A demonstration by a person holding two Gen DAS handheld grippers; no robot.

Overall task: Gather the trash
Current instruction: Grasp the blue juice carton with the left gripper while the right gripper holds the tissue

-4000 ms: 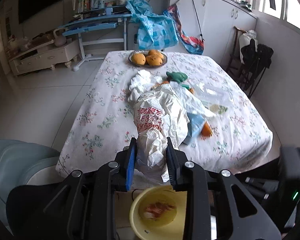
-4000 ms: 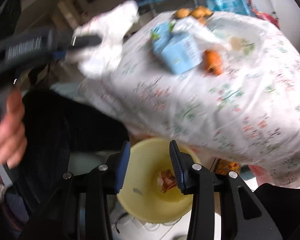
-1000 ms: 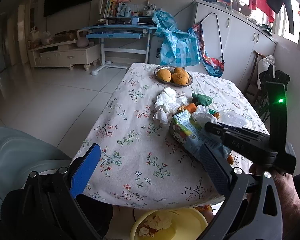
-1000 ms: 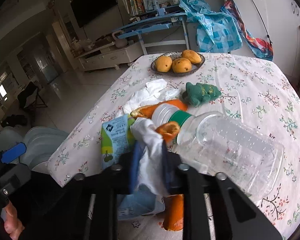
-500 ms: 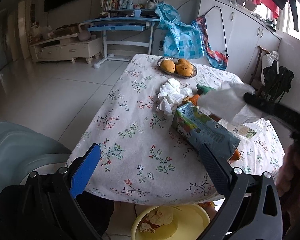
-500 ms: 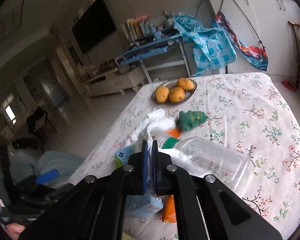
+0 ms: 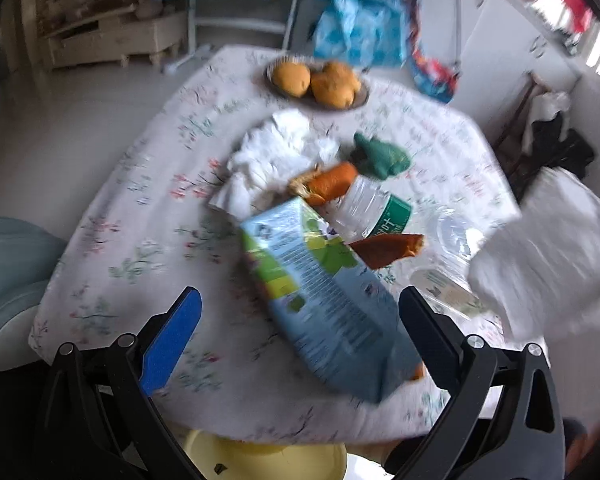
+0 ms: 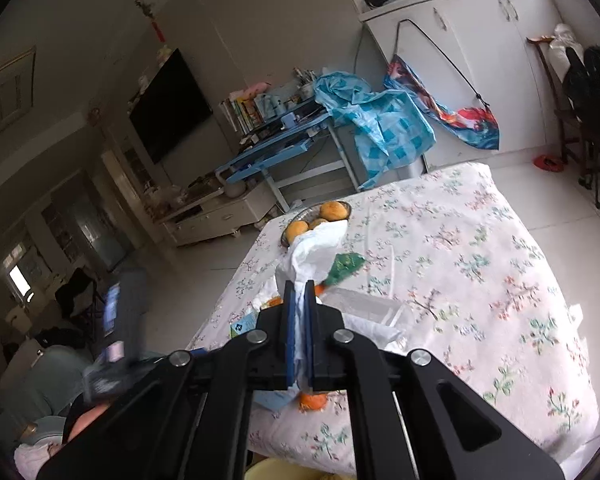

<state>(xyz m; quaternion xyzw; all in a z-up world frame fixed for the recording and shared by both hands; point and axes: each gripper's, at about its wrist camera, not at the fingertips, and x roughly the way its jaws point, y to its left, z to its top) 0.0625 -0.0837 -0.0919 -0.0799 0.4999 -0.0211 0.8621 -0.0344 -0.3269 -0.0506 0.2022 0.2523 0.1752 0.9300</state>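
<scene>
Right gripper (image 8: 299, 304): jaws pressed together on a white tissue (image 8: 314, 248), which stands up out of the pads; the tissue is lifted clear of the table.

Left gripper (image 7: 300, 320): jaws spread wide, nothing between them, hovering over the near end of the carton.

Landmark: blue and green drink carton (image 7: 320, 292), lying flat on the floral tablecloth (image 7: 148, 208) near the table's front edge.

- Clear plastic bottle (image 7: 380, 212) with green label: on its side, just beyond and right of the carton, touching it.
- Orange peel pieces (image 7: 332, 184): at the carton's far end and along its right side.
- Crumpled white tissues (image 7: 268, 156): beyond the carton, to its left.
- Green cloth item (image 7: 382, 156): beyond the carton, past the peel.
- Plate of orange fruit (image 7: 316, 80): well beyond the carton, at the far end.
- Yellow basin (image 7: 260, 460): below the table edge, in front of the carton; contents hidden.
</scene>
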